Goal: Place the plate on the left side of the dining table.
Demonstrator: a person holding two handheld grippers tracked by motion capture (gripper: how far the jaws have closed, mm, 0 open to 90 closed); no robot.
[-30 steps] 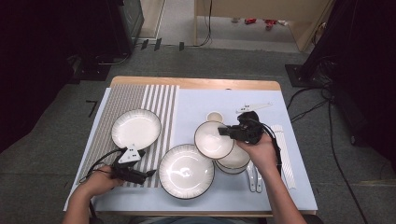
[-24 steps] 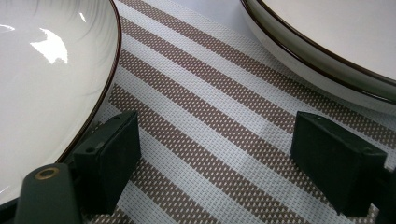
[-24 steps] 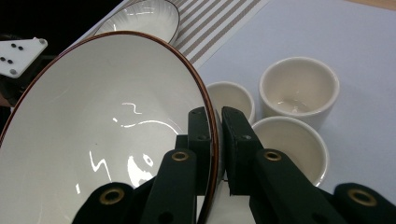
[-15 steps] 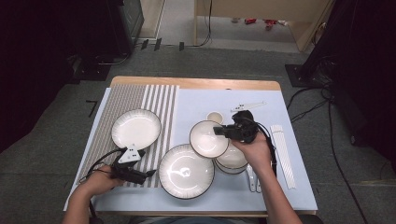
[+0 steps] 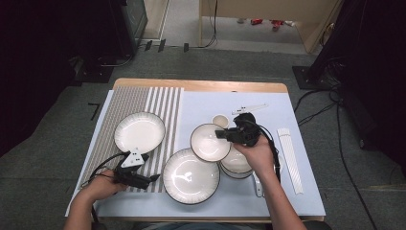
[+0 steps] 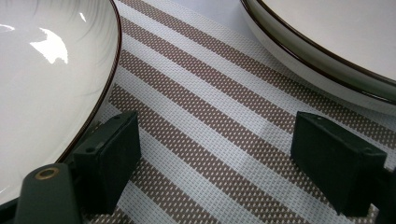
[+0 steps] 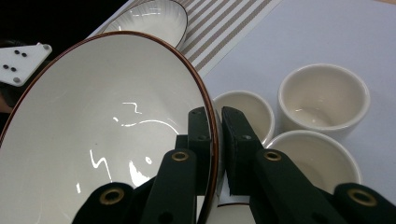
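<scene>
Dishes crowd a table covered by a striped mat point(image 5: 143, 103) and a pale blue cloth point(image 5: 210, 103). At far left, the left gripper point(image 5: 154, 178) rests low on the mat in the person's left hand point(image 5: 103, 184), its jaws spread wide with nothing between them; in the left gripper view only woven stripes lie in the gap. Just beyond it sits a plate point(image 5: 139, 132) on the stripes, and to its right a larger plate point(image 5: 191, 176) near the table's front edge, partly on the mat. Next comes the bowl point(image 5: 209, 142), a white bowl with a dark brown rim, lifted and tilted above the cloth between the larger plate and a stack of bowls point(image 5: 237, 165). The right gripper point(image 5: 221, 134) is clamped on the bowl's rim, one jaw inside the wall and one outside, as the right gripper view shows plainly. The right hand point(image 5: 258, 152) hovers over the stack. Three small cups point(image 7: 322, 98) stand together just behind the bowl. At far right, white chopsticks point(image 5: 290, 158) lie along the cloth's edge.
</scene>
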